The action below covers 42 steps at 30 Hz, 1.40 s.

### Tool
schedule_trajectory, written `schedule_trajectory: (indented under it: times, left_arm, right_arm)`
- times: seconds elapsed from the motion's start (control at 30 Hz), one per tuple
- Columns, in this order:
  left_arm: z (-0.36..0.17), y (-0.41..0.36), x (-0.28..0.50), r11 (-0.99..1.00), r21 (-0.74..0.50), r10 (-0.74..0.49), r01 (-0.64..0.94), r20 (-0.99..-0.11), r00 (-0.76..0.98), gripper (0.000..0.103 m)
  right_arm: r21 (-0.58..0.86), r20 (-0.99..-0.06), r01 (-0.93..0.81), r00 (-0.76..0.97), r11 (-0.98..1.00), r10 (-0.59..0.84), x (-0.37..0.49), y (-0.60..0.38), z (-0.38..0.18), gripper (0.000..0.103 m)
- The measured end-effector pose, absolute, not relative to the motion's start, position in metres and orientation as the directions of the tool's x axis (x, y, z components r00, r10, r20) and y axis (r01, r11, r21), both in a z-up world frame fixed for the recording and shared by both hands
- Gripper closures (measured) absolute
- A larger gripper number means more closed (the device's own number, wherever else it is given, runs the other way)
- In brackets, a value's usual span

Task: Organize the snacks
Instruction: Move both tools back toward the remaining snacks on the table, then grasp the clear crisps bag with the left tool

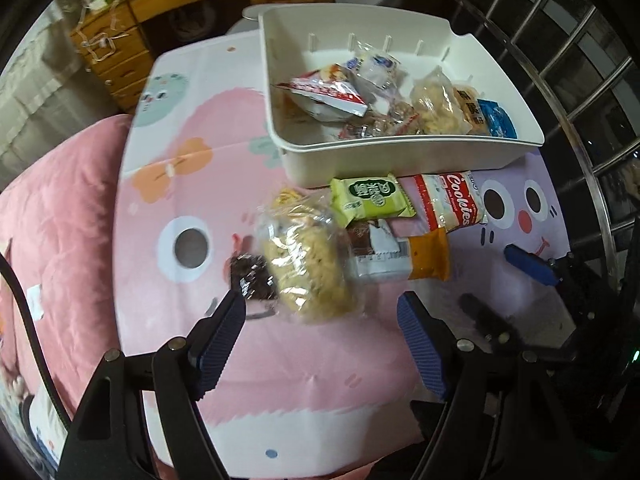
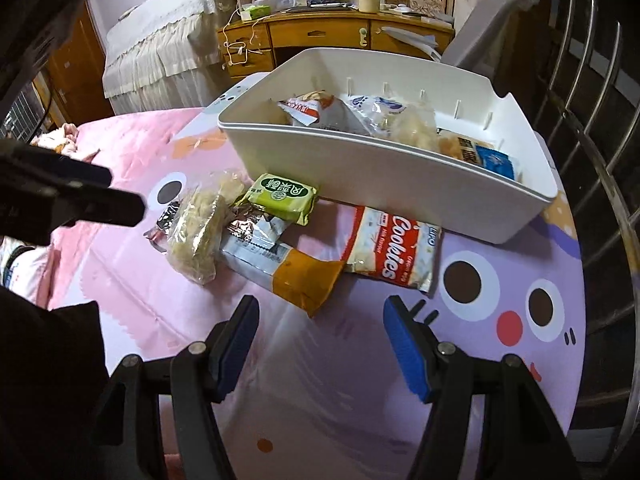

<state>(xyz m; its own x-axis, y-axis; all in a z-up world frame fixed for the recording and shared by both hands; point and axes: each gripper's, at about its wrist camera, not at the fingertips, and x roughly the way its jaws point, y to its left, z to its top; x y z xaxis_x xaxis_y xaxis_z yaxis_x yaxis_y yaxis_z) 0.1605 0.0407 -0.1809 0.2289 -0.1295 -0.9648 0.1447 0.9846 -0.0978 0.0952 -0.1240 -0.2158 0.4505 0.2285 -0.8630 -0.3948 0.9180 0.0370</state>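
The white bin [image 2: 384, 184] stands at twelve o'clock, loose snacks [image 2: 280, 236] along its near wall. Bare cloth [image 2: 320, 380] lies beneath both grippers. The left gripper [image 1: 320, 312] is opening, empty; the right gripper [image 2: 320, 320] gapes, empty. Metal railing [image 2: 592, 160] borders three o'clock.

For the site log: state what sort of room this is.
Probably a bedroom at home: a wooden desk with drawers, a pink quilt, and a cartoon-print cloth carrying loose snack packs beside a white bin.
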Motion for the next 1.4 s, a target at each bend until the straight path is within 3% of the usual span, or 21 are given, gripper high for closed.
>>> schedule_trajectory:
  times: [0.13, 0.7, 0.9, 1.03, 1.4]
  left_arm:
    - [-0.195, 0.037, 0.174, 0.981, -0.102, -0.136, 0.164, -0.968, 0.211, 0.021]
    - [-0.258, 0.046, 0.216, 0.986, -0.155, -0.161, 0.055, -0.979, 0.128, 0.022]
    - [-0.263, 0.049, 0.219, 0.985, -0.170, -0.174, 0.042, -0.978, 0.112, 0.031]
    - [-0.262, 0.054, 0.219, 0.987, -0.161, -0.162, 0.020, -0.979, 0.121, 0.047]
    - [-0.254, 0.067, 0.212, 0.986, -0.168, -0.164, -0.014, -0.975, 0.149, 0.049]
  right_arm:
    - [0.003, -0.865, -0.402, 0.459, 0.916, 0.204, 0.098, -0.113, -0.224, 0.038]
    - [-0.164, -0.883, -0.607, 0.442, 0.778, 0.159, 0.107, -0.058, -0.266, 0.038]
    - [-0.187, -0.878, -0.646, 0.448, 0.740, 0.169, 0.112, -0.055, -0.270, 0.038]
    - [-0.199, -0.876, -0.668, 0.449, 0.717, 0.175, 0.116, -0.053, -0.271, 0.038]
    - [-0.212, -0.889, -0.711, 0.425, 0.671, 0.169, 0.119, -0.045, -0.275, 0.035]
